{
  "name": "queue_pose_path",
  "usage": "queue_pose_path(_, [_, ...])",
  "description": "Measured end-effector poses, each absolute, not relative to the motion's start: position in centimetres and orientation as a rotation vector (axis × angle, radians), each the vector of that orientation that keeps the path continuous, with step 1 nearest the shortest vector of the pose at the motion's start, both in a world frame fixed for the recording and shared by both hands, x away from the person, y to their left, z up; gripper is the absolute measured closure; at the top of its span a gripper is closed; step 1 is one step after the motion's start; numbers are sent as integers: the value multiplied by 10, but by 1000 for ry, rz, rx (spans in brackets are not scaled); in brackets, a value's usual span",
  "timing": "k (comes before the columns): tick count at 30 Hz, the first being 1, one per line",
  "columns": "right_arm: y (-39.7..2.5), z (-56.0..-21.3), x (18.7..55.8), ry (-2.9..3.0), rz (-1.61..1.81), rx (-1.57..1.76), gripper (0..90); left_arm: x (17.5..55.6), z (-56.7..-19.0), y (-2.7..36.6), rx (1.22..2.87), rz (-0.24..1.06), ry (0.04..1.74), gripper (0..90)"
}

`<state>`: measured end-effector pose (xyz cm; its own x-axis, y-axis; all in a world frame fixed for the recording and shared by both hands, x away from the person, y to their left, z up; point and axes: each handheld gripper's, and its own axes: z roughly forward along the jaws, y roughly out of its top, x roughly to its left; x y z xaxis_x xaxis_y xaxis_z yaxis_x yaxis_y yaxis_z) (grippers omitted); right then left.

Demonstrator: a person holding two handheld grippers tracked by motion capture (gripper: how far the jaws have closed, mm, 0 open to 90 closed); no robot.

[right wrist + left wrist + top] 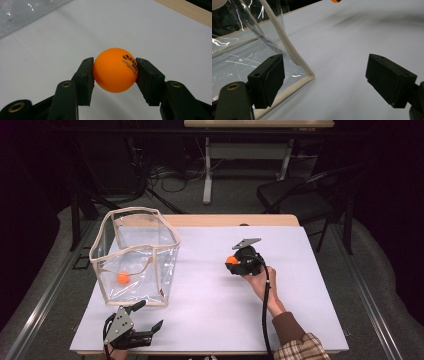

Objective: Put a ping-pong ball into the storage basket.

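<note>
The right gripper (115, 71) is clamping an orange ball (115, 70) between its jaws, above the white table (215, 290). The left gripper (324, 82) is resting spread wide at the near corner of the clear bag (135, 255), where a second orange ball (123, 278) is lying.

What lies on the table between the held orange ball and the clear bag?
Nothing. In the high view, the stretch of white table cover between the orange ball in the right gripper and the clear bag is bare.
</note>
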<state>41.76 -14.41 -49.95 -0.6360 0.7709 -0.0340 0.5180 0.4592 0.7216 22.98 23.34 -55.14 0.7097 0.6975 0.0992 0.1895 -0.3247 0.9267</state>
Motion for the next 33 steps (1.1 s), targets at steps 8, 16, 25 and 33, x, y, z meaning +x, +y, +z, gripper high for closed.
queue_pose_path(8, [-138, -497, 417, 2368, 989, 1074, 506, 230, -551, 233, 1869, 608, 693, 158])
queue_pose_path(16, [-129, -495, 415, 2389, 1008, 1046, 506, 230, -552, 233, 1869, 606, 695, 158])
queue_pose_path(25, [-118, -490, 415, 2404, 1029, 1012, 507, 230, -552, 233, 1871, 605, 694, 158])
queue_pose_path(33, [-112, -485, 414, 2408, 1037, 995, 507, 230, -552, 233, 1870, 607, 693, 158])
